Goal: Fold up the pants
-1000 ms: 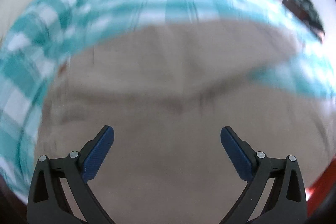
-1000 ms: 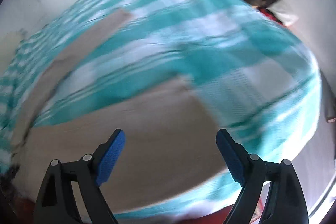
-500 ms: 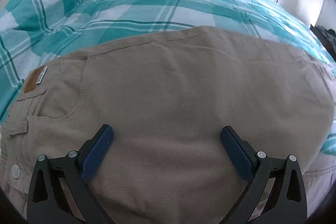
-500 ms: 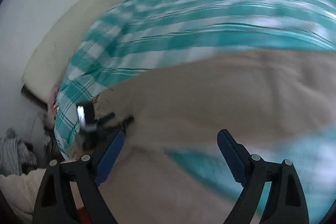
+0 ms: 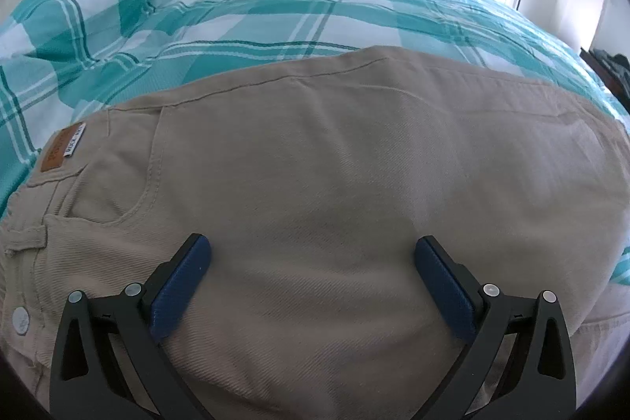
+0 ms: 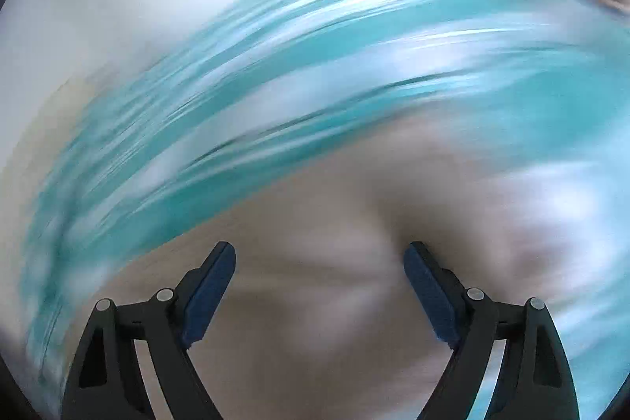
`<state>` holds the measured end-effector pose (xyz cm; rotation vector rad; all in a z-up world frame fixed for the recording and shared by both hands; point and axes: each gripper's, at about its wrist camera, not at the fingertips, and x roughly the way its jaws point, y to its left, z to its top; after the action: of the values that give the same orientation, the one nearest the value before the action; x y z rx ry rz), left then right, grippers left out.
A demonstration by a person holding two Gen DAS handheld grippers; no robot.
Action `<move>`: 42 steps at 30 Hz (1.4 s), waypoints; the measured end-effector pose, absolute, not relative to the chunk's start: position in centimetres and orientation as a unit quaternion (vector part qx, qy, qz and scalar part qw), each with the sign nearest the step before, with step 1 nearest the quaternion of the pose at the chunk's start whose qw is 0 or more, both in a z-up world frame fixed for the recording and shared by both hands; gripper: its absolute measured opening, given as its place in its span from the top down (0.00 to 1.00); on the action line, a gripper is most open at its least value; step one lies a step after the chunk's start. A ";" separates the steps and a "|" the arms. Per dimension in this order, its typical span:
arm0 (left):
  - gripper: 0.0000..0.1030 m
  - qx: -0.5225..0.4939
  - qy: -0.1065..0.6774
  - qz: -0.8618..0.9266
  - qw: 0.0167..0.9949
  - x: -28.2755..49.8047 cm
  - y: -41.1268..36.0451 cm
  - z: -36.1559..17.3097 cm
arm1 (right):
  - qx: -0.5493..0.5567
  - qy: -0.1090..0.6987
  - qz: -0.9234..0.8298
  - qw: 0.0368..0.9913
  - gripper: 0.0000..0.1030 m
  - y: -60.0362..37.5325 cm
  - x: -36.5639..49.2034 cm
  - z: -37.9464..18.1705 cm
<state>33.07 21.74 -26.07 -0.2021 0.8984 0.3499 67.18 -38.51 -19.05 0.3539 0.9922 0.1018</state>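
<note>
The pants are made of a beige cloth with a fine diagonal twill weave, matt throughout, with raised stitched seams along the pocket. A brown leather-like patch with a small white woven label is sewn at the waistband, and a dull silvery metal button is set at the lower left. The bedcover is a soft, matt woven cloth, checked in teal and white and lightly creased. The fingers of the left gripper are padded in blue, finely ribbed plastic on smooth black plastic arms with small metal rivets. In the right wrist view, surfaces are too blurred for texture to be judged.
</note>
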 end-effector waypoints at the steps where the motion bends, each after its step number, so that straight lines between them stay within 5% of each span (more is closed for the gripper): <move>1: 0.01 -0.096 0.431 0.168 0.881 33.1 21.7 -26.1 | 0.173 0.472 0.008 0.865 0.14 -40.8 67.0 -18.8; 5: 0.00 -0.092 0.432 0.171 0.880 33.2 21.6 -26.2 | 0.208 0.439 0.043 0.873 0.14 -44.0 65.2 -16.3; 10: 0.00 -0.086 0.439 0.174 0.877 33.4 21.5 -26.2 | 0.202 0.472 0.247 0.822 0.14 -36.4 63.6 -16.7; 17: 0.01 -0.077 0.467 0.182 0.862 34.1 21.4 -25.4 | 0.154 0.503 -0.014 0.850 0.15 -42.6 61.7 -17.8; 23: 0.01 -0.095 0.491 0.101 0.860 29.2 17.6 -21.7 | 0.202 0.517 0.179 0.813 0.11 -41.2 49.3 -13.0; 30: 0.01 -0.024 0.551 -0.029 0.834 18.6 9.0 -23.4 | 0.290 0.592 0.336 0.672 0.11 -33.4 33.4 -17.3; 33: 0.01 -0.057 0.565 -0.018 0.823 17.4 11.4 -23.1 | 0.242 0.606 0.297 0.697 0.18 -33.9 32.1 -18.6; 38: 0.01 -0.068 0.559 0.027 0.826 16.7 13.7 -21.8 | 0.112 0.582 0.114 0.797 0.14 -39.7 32.1 -15.4; 42: 0.01 -0.117 0.541 0.029 0.832 17.6 13.8 -21.5 | 0.165 0.568 0.269 0.760 0.14 -33.9 32.2 -14.3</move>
<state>17.57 13.80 -21.54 -0.2489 1.1468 0.0625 32.18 -33.93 -14.27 0.3589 1.2377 0.5857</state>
